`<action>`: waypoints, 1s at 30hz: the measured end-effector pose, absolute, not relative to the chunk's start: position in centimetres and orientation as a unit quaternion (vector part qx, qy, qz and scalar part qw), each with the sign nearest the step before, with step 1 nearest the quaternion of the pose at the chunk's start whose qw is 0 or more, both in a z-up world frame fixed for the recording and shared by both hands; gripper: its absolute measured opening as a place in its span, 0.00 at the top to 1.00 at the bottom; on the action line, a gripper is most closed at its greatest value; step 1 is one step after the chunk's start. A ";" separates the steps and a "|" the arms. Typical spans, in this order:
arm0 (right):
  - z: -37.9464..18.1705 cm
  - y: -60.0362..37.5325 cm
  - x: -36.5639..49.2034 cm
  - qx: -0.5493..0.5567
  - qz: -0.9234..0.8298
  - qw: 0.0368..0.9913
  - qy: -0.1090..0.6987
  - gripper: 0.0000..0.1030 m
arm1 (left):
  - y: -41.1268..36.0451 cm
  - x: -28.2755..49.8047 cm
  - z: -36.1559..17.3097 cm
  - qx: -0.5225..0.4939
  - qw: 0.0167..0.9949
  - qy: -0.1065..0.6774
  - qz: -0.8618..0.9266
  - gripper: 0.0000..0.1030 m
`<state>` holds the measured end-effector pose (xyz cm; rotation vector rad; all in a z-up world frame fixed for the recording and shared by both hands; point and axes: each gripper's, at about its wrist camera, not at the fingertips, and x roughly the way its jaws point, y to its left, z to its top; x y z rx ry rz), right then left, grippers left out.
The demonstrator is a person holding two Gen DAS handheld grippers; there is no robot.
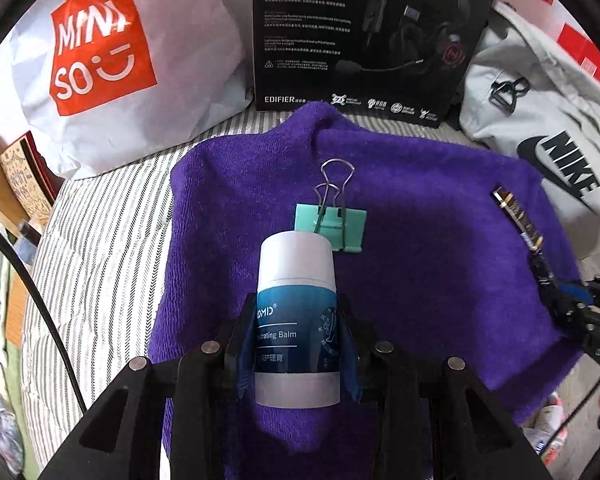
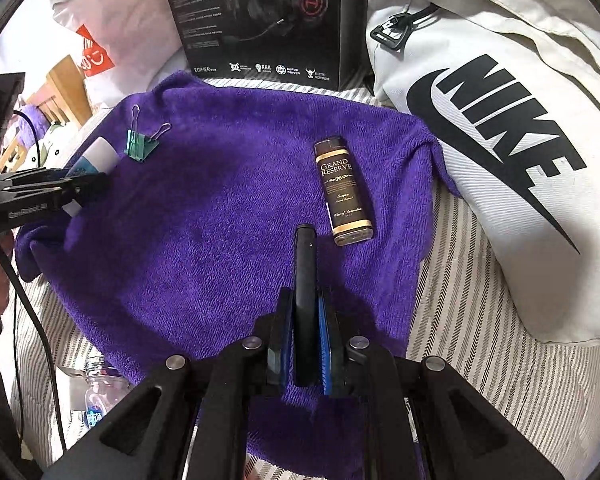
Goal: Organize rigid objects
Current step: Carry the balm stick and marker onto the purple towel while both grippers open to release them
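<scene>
Left gripper [image 1: 296,344]: we see its fingers clamped on the balm [image 1: 296,320], gripping the blue label on both sides; white cap points forward, just short of the clip.
Right gripper [image 2: 306,344]: we see its fingers clamped on a slim black bar [image 2: 305,280], which juts forward over the towel.
Towel [image 2: 220,220]: purple, spread on the striped bed [image 2: 460,320]; it carries the loose things.
Clip [image 1: 332,226]: mint green, wire handles up, near the towel's middle toward the far edge.
Flask [image 2: 342,192]: brown, "Grand Reserve", flat near the towel's right edge, just beside the bar's tip.
Beyond the far edge: headset box [image 1: 364,32], Miniso bag [image 1: 100,48], Nike bag [image 2: 500,140].
</scene>
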<state>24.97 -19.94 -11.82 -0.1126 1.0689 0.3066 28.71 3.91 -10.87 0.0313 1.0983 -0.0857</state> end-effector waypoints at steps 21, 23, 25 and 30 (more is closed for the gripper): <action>-11.6 -19.8 24.8 -0.057 0.157 0.846 0.507 0.81 | 3.9 28.2 -11.2 -0.004 0.854 0.517 -0.058 0.51; -11.5 -19.8 24.8 -0.058 0.155 0.844 0.511 0.78 | 3.8 27.9 -11.2 -0.006 0.852 0.520 -0.061 0.46; -11.3 -19.7 24.7 -0.062 0.148 0.844 0.512 0.71 | 3.7 27.5 -11.2 -0.007 0.849 0.525 -0.060 0.44; -9.8 -20.1 23.5 -0.060 0.133 0.851 0.504 0.67 | 4.2 25.9 -10.4 -0.022 0.844 0.534 -0.052 0.44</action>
